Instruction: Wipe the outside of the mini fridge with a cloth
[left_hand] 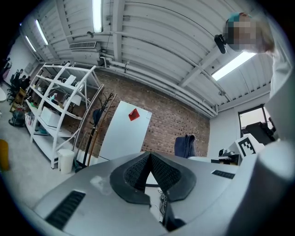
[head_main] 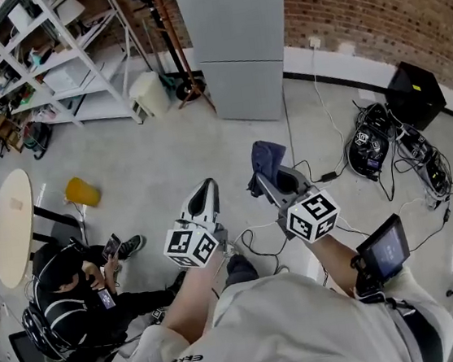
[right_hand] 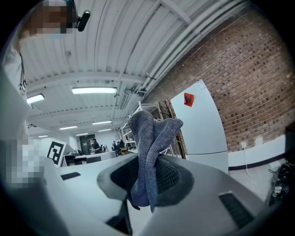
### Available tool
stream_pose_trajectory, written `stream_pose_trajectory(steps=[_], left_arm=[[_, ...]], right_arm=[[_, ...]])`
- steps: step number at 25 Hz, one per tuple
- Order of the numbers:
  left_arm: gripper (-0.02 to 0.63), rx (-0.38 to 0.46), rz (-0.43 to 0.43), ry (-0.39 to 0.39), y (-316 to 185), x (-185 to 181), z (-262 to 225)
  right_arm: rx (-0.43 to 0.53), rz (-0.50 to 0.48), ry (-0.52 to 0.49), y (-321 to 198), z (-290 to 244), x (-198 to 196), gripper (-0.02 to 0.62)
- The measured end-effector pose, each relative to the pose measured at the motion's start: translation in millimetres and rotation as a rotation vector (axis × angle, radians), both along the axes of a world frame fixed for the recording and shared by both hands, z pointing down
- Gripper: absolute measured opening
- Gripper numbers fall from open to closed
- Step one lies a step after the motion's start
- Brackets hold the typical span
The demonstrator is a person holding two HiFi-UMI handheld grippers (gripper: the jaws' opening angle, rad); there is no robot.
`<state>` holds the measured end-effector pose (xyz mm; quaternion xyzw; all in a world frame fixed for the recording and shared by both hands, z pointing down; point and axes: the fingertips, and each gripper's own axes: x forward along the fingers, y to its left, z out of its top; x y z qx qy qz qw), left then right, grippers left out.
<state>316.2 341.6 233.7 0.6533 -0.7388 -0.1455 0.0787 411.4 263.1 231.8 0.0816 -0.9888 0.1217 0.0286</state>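
A pale grey fridge [head_main: 239, 39] stands against the brick wall, well ahead of both grippers. It also shows in the left gripper view as a white fridge [left_hand: 123, 131] with a red sticker, and at the right of the right gripper view as the fridge [right_hand: 201, 126]. My right gripper [head_main: 271, 180] is shut on a blue-grey cloth [head_main: 266, 159], which sticks up between the jaws as the cloth [right_hand: 150, 138]. My left gripper [head_main: 205, 193] is shut with nothing in it; its dark pads [left_hand: 138, 170] meet at the tip.
White shelving [head_main: 47, 55] stands at the back left, with a white bin [head_main: 149, 94] beside it. A yellow object [head_main: 82, 191] lies on the floor. A person sits at the left [head_main: 68, 294] by a round table [head_main: 11, 227]. Cables and black equipment [head_main: 386, 144] lie at the right.
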Motion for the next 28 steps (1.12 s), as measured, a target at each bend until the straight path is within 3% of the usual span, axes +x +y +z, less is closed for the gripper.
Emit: stream_pose_trajectory(steps=[12, 18, 28], left_arm=[[0.003, 0.150, 0.029, -0.026, -36, -165, -30], [0.003, 0.139, 0.014, -0.017, -29, -230, -28], [0.003, 0.135, 0.004, -0.027, -75, -284, -33]], right_arm=[[0.084, 0.036, -0.002, -39, -17, -155, 0.086], [0.113, 0.027, -0.005, -36, -23, -227, 0.085], [0.125, 0.002, 0.007, -72, -17, -293, 0.084]])
